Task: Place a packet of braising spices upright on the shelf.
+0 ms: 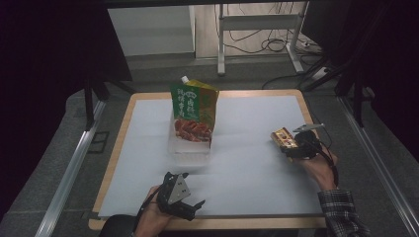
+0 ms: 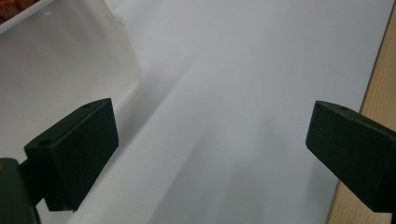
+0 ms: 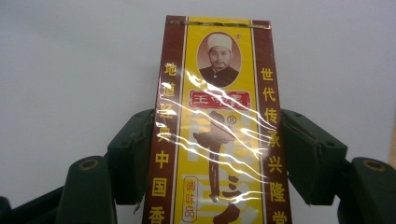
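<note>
A yellow and maroon box (image 1: 283, 138) wrapped in clear film is held at the right side of the table, just above the white mat (image 1: 247, 163). My right gripper (image 1: 291, 146) is shut on this box (image 3: 215, 130), with a black jaw pressed against each long side. A green stand-up pouch (image 1: 194, 109) with a white spout stands upright in a clear plastic tub (image 1: 188, 148) at the middle of the mat. My left gripper (image 1: 190, 201) rests near the front edge, open, with nothing between its jaws. The left gripper (image 2: 210, 149) faces the bare mat, with the tub's wall (image 2: 60, 70) beside its left jaw.
The mat covers a wooden tabletop (image 1: 118, 148) whose rim shows on all sides; its edge (image 2: 378, 88) lies next to the left gripper's right jaw. Metal rails (image 1: 69, 173) run along both sides of the table. A white desk frame and cables (image 1: 267, 39) stand beyond it.
</note>
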`<state>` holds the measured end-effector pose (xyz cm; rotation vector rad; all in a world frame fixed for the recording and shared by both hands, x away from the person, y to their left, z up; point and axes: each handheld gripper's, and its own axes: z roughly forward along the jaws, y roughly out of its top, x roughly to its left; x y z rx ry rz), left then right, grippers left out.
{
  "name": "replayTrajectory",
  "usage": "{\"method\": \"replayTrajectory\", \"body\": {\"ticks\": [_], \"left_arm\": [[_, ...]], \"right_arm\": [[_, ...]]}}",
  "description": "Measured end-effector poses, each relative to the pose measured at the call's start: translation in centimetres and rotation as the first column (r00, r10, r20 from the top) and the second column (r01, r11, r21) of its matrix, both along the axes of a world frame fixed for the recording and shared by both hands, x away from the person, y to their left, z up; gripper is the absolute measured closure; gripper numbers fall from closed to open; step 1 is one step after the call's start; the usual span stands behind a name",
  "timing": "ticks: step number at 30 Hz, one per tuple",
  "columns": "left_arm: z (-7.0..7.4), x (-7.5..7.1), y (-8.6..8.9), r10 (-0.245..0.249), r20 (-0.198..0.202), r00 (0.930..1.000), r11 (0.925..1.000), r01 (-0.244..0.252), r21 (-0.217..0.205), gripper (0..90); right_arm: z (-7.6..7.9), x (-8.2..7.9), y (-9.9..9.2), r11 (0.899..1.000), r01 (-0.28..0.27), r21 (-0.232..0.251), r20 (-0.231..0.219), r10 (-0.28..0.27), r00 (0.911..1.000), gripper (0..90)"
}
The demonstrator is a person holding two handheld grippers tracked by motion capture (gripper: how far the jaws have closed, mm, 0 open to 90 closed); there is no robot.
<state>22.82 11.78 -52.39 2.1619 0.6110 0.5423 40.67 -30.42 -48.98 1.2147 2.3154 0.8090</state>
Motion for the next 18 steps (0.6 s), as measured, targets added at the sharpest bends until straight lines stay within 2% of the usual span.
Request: {"method": "replayTrajectory", "body": {"ticks": [8, 17, 18], "left_arm": [[0.0, 0.0, 0.0, 0.0, 0.0, 1.0, 1.0, 0.0, 0.002, 2.1], [-0.1, 0.0, -0.1, -0.001, -0.001, 1.0, 1.0, 0.001, 0.008, 2.2], [-0.1, 0.0, -0.1, -0.001, -0.001, 1.0, 1.0, 0.001, 0.009, 2.2]], "right_arm": [[0.1, -1.5, 2.0, 0.995, -0.098, 0.019, -0.007, 0.098, 0.9952, 31.7], [-0.3, -3.5, 4.9, 0.976, -0.218, 0.014, -0.031, 0.219, 0.9753, 31.6], [-0.4, -3.7, 5.3, 0.971, -0.238, 0.012, -0.035, 0.239, 0.9705, 31.6]]}}
